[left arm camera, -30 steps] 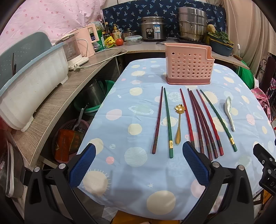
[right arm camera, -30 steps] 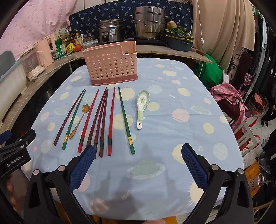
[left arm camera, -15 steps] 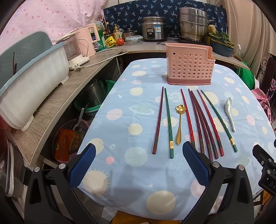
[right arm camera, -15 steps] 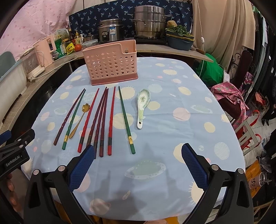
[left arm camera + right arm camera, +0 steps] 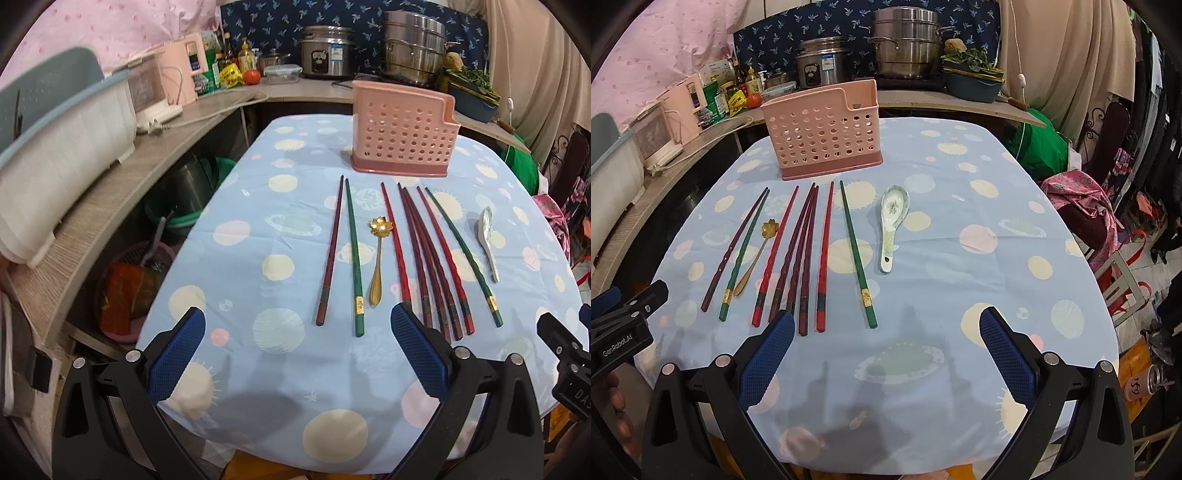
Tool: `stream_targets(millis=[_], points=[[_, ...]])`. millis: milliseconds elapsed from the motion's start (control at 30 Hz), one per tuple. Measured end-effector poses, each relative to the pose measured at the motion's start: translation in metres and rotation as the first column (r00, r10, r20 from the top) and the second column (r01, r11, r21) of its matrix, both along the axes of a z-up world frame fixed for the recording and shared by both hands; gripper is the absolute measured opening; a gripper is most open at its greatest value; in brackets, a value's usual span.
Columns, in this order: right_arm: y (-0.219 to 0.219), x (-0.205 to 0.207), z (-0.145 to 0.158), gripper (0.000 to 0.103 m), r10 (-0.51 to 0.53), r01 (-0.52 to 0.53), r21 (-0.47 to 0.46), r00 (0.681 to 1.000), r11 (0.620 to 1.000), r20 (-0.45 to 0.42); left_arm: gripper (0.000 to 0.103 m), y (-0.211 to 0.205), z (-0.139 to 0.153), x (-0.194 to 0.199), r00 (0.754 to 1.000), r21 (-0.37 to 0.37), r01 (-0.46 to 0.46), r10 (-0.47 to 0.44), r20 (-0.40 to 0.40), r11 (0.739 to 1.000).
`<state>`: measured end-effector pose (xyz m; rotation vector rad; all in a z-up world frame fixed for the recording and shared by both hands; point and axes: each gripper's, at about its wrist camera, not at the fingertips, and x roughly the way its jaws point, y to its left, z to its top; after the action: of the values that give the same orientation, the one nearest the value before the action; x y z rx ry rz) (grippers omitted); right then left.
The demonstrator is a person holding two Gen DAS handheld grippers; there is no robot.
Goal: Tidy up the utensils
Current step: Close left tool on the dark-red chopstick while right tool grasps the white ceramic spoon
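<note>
On the spotted-cloth worktop (image 5: 960,295) before the pink caddy (image 5: 823,136), thin, stiff, likely slippery chopsticks (image 5: 809,251) suit a mid-shaft pinch; both grippers' fingers (image 5: 764,354) are spread, empty.

We see our left gripper (image 5: 297,352) and right gripper (image 5: 886,350) built alike: black plastic frames forking into two arms, each tipped with a blue pad (image 5: 177,354) bearing a fine cross-hatched grid. Silver round screws (image 5: 1049,357) sit at the finger joints. On the left gripper's black body, white lettering (image 5: 617,345) reads "GenRobot.AI".
</note>
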<state>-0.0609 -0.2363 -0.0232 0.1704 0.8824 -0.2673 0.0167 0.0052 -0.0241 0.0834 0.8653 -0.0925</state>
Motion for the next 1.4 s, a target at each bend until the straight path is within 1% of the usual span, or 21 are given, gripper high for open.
stream_targets(millis=[100, 267, 400, 467, 533, 567, 600, 667, 733, 767, 833, 900, 933, 967, 1000, 1133, 1167, 1200, 1267, 1333, 1400], points=[[-0.004, 0.003, -0.004, 0.096, -0.007, 0.007, 0.01, 1.0, 1.0, -0.008, 0.096, 0.005, -0.009, 0.009, 1.0, -0.001, -0.017, 0.017, -0.009, 1.0], [-0.009, 0.01, -0.01, 0.096, -0.013, 0.013, 0.024, 1.0, 1.0, -0.024, 0.095, 0.007, -0.026, 0.025, 0.999, 0.001, -0.013, 0.013, -0.036, 1.0], [-0.013, 0.019, -0.017, 0.096, -0.013, 0.014, 0.032, 0.999, 0.999, -0.04, 0.085, 0.005, -0.044, 0.039, 0.997, -0.001, 0.002, -0.002, -0.078, 1.0], [-0.015, 0.023, -0.019, 0.096, -0.013, 0.015, 0.037, 0.999, 0.999, -0.047, 0.082, 0.004, -0.051, 0.046, 0.995, -0.008, 0.007, -0.008, -0.102, 1.0], [-0.018, 0.027, -0.022, 0.096, -0.016, 0.018, 0.039, 0.998, 0.999, -0.052, 0.077, 0.003, -0.058, 0.051, 0.993, -0.005, 0.011, -0.012, -0.115, 1.0], [-0.02, 0.029, -0.023, 0.096, -0.019, 0.021, 0.039, 0.998, 0.999, -0.054, 0.071, 0.002, -0.061, 0.054, 0.992, -0.007, 0.016, -0.016, -0.125, 1.0], [-0.022, 0.031, -0.024, 0.096, -0.023, 0.026, 0.042, 0.998, 0.999, -0.056, 0.067, 0.001, -0.063, 0.056, 0.991, -0.009, 0.018, -0.019, -0.134, 1.0], [-0.026, 0.035, -0.026, 0.096, -0.03, 0.033, 0.051, 0.998, 0.998, -0.059, 0.063, 0.0, -0.067, 0.058, 0.989, -0.016, 0.024, -0.027, -0.149, 1.0], [-0.029, 0.039, -0.027, 0.096, -0.036, 0.039, 0.056, 0.998, 0.998, -0.059, 0.054, -0.001, -0.069, 0.06, 0.986, -0.024, 0.038, -0.041, -0.161, 0.999], [-0.03, 0.04, -0.027, 0.096, -0.037, 0.041, 0.057, 0.998, 0.998, -0.059, 0.048, -0.001, -0.071, 0.061, 0.984, -0.029, 0.046, -0.051, -0.169, 0.999], [-0.032, 0.045, -0.028, 0.094, -0.038, 0.041, 0.055, 0.998, 0.998, -0.059, 0.041, -0.002, -0.071, 0.061, 0.983, -0.031, 0.055, -0.06, -0.172, 0.998], [-0.034, 0.05, -0.029, 0.091, -0.039, 0.042, 0.047, 0.997, 0.998, -0.061, 0.026, -0.004, -0.071, 0.062, 0.982, -0.033, 0.068, -0.072, -0.174, 0.997], [-0.034, 0.052, -0.029, 0.087, -0.039, 0.042, 0.046, 0.997, 0.998, -0.059, 0.023, -0.004, -0.07, 0.062, 0.981, -0.037, 0.07, -0.075, -0.178, 0.997], [-0.035, 0.056, -0.029, 0.084, -0.04, 0.043, 0.045, 0.998, 0.998, -0.058, 0.015, -0.005, -0.07, 0.063, 0.98, -0.04, 0.071, -0.077, -0.182, 0.997], [-0.037, 0.06, -0.03, 0.083, -0.04, 0.042, 0.048, 0.998, 0.998, -0.057, 0.011, -0.005, -0.07, 0.063, 0.979, -0.041, 0.071, -0.078, -0.186, 0.997], [-0.043, 0.076, -0.034, 0.067, -0.036, 0.04, 0.068, 0.998, 0.997, -0.054, 0.009, -0.007, -0.069, 0.065, 0.977, -0.044, 0.074, -0.081, -0.195, 0.996], [-0.045, 0.08, -0.036, 0.06, -0.032, 0.037, 0.082, 0.998, 0.996, -0.054, 0.009, -0.008, -0.069, 0.065, 0.978, -0.04, 0.075, -0.081, -0.194, 0.996], [-0.046, 0.085, -0.039, 0.057, -0.029, 0.035, 0.096, 0.998, 0.995, -0.06, 0.009, -0.009, -0.07, 0.065, 0.978, -0.035, 0.074, -0.08, -0.194, 0.997], [-0.048, 0.094, -0.045, 0.042, -0.022, 0.031, 0.119, 0.997, 0.992, -0.074, 0.009, -0.01, -0.07, 0.066, 0.978, -0.033, 0.074, -0.079, -0.193, 0.997], [-0.049, 0.1, -0.052, 0.035, -0.017, 0.029, 0.137, 0.996, 0.99, -0.087, 0.009, -0.01, -0.07, 0.065, 0.978, -0.032, 0.073, -0.078, -0.192, 0.997], [-0.049, 0.103, -0.058, 0.032, -0.014, 0.029, 0.147, 0.995, 0.989, -0.099, 0.009, -0.01, -0.07, 0.065, 0.979, -0.029, 0.074, -0.078, -0.189, 0.997]])
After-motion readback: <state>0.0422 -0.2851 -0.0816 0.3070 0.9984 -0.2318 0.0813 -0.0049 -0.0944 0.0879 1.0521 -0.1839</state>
